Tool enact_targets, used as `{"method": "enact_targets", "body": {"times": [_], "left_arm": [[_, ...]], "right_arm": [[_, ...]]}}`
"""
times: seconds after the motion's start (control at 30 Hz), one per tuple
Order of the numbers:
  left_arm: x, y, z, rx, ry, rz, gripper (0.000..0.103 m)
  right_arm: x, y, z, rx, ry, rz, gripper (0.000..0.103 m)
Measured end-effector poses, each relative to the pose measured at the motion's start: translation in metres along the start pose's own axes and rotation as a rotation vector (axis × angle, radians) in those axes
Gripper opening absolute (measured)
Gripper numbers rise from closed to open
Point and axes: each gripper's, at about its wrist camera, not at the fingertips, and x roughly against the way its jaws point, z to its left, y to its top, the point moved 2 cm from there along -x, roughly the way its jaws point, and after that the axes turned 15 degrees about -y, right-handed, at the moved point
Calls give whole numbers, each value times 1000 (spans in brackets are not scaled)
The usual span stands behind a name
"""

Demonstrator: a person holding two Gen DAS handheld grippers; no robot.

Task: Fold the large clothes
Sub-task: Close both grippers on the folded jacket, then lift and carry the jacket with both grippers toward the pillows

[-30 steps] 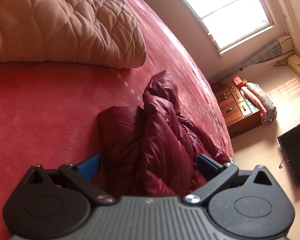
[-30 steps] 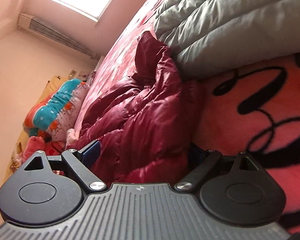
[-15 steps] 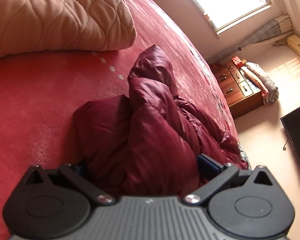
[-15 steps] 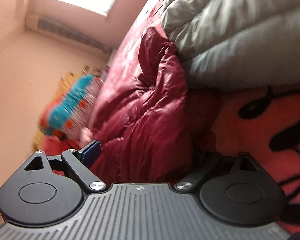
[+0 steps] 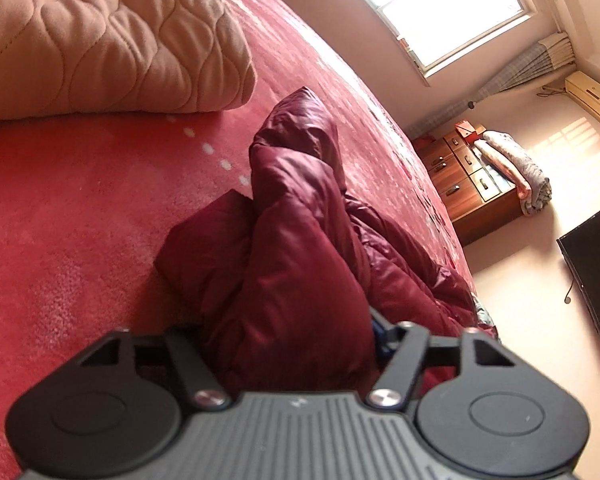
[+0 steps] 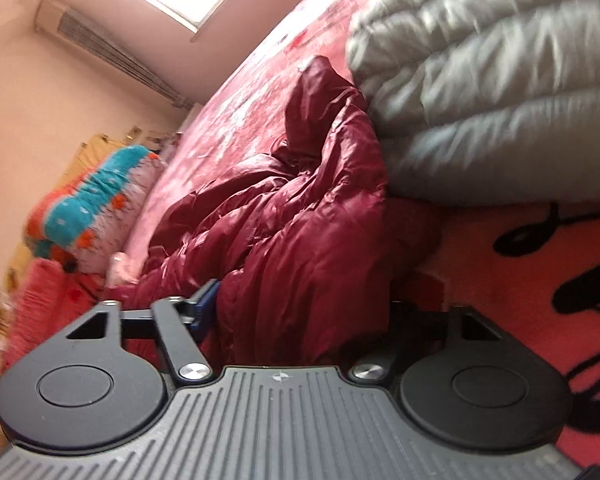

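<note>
A bunched fold of the maroon jacket is pinched by the left gripper, whose jaws have just been closing. Another fold is squeezed by the right gripper, likewise just closing. The jacket is heaped on the red bed, its far end raised. A beige quilt lies far left, a grey duvet touching its right edge. Bare bedspread is left open beyond.
</note>
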Motion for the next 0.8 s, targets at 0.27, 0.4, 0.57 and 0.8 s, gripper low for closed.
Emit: {"method": "enact_targets", "body": {"times": [0.27,0.4,0.57,0.8], "left_arm": [[13,0,-14,-54,-18,-40,34],[23,4,-25,-87,-38,-71,29],[38,10,-31,-87,-85,-112,26],[79,27,-43,-120,-131,-232,26]], "right_arm": [[34,-23,75,244,-259,-181,46],[59,-37,111,352,-332,-288,39],[78,-48,150,437,-364,-388,35],[99,-58,215,559,-348,-526,32]]}}
